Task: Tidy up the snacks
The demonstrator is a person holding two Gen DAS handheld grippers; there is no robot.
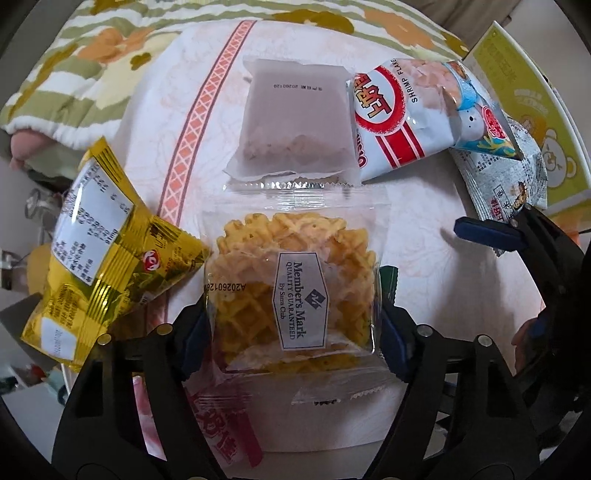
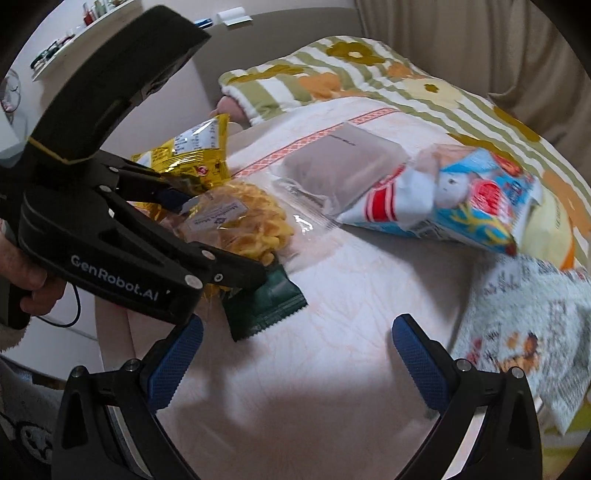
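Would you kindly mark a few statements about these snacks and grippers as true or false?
1. The waffle packet sits between the left gripper's fingers. True.
2. The right gripper holds a packet. False: its fingers stand open over the bare cloth.
3. The shrimp flakes bag rests on the yellow bag. False: the two bags lie on opposite sides of the waffle packet.
4. A frosted packet lies just beyond the waffle packet. True.

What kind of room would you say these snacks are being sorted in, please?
Most likely a bedroom: the snack packets lie on a pale sheet over what looks like a bed, beside a floral striped quilt, with a wall shelf of small items behind.
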